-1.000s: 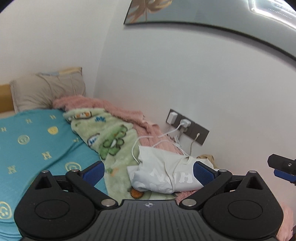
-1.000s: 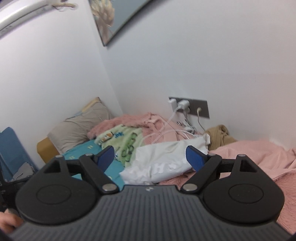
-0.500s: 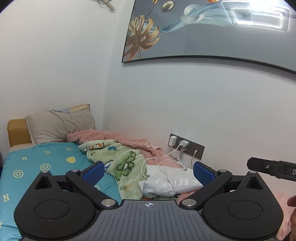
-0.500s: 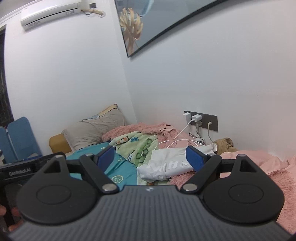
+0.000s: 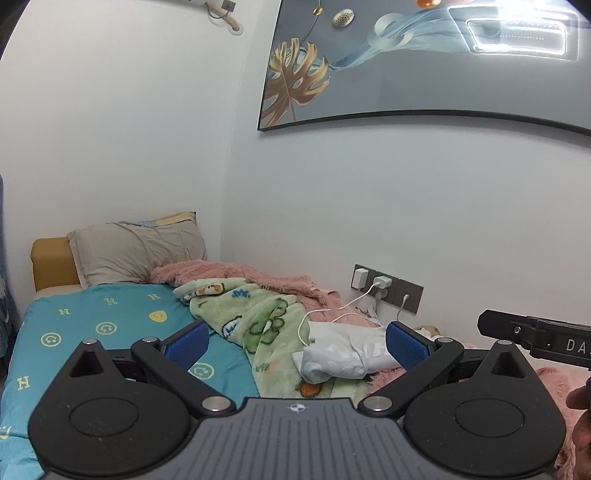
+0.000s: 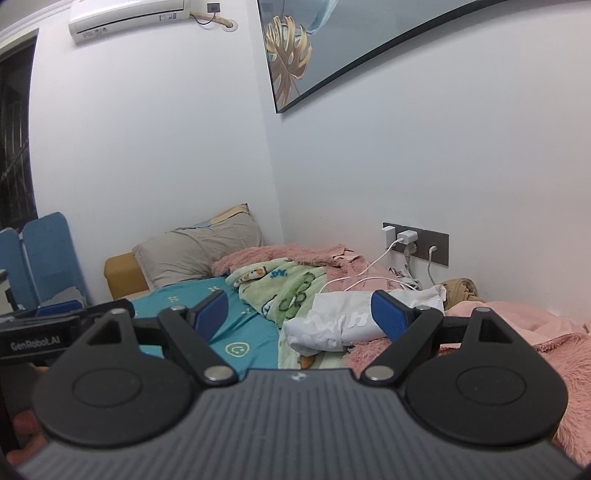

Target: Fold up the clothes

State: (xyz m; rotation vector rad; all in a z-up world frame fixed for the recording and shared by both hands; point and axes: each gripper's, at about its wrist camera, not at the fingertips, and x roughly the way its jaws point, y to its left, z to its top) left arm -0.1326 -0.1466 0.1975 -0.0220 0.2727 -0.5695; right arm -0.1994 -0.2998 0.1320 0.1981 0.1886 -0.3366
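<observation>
Against the white wall, a bed [image 5: 110,317] runs the length of the room; all places below are given relative to it.

- Sheet: teal, printed with smiley faces and letter H, covering the bed's near side.
- Pillow [image 5: 136,251]: grey-beige, at the head of the bed, leaning on a mustard headboard [image 5: 50,264].
- Green cartoon blanket [image 5: 255,317]: rumpled, on the bed's wall side, overlapping the teal sheet.
- Pink fuzzy blanket [image 6: 517,325]: along the wall side, from beside the pillow down to the foot end.
- White garment [image 5: 343,352]: the task item, a bunched roll with pale lettering, lying on the green and pink blankets on the wall side, untouched by either tool.
- Wall socket panel [image 5: 388,290]: dark, just above the bed, with white chargers plugged in; a white cable [image 5: 325,317] trails from it onto the garment.
- Framed picture [image 5: 424,62]: gold leaf on grey-blue, high above the bed.
- Air conditioner [image 6: 129,16]: white, high on the wall over the head end.
- Blue folding chairs [image 6: 40,254]: beyond the head of the bed.
- Left gripper [image 5: 295,343]: held above the bed's near edge, blue pads spread wide, empty.
- Right gripper [image 6: 299,314]: likewise raised, pads spread wide, empty.
</observation>
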